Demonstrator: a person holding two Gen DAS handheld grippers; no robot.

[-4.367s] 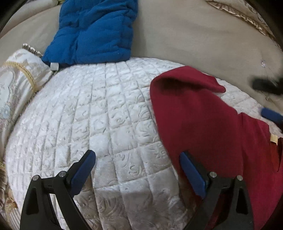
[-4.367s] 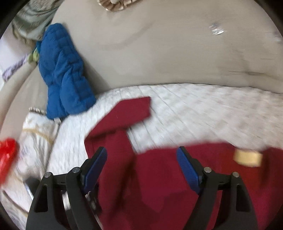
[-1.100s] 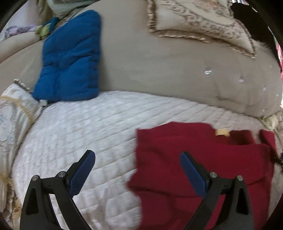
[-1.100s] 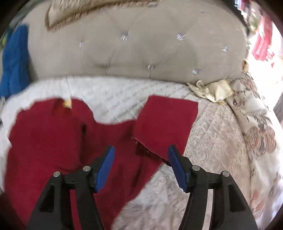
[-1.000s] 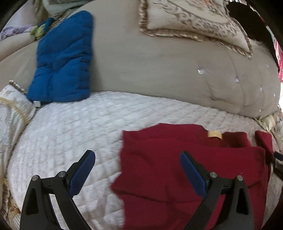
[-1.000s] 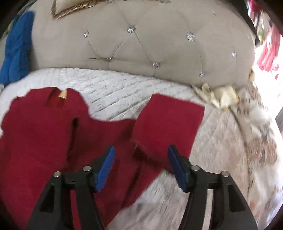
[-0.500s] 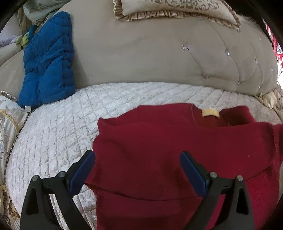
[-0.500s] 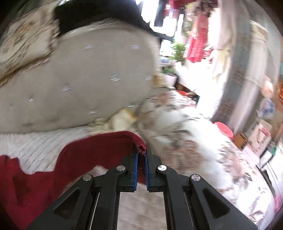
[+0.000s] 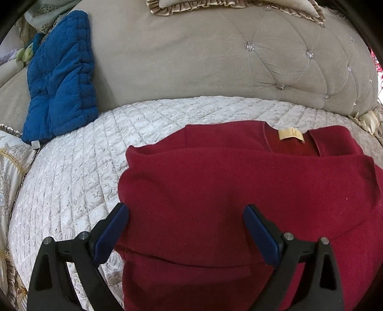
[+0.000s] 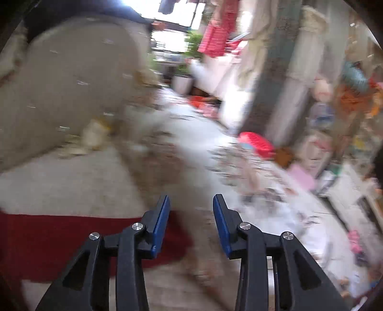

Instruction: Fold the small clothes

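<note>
Only left view shows whole red sweater [image 9: 239, 191], left claw [image 9: 186, 229] spread; right claw [image 10: 191, 217] just opening, empty

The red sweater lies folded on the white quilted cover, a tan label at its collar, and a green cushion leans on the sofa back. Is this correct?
Not quite: the cushion is blue, not green, as the left wrist view shows. The rest holds for the red sweater.

Home, lived-in room: tufted sofa back [image 9: 275, 55], quilted seat cover [image 9: 79, 167], frilled cushion [image 9: 215, 4] top centre, hanging clothes [image 10: 213, 31].
</note>
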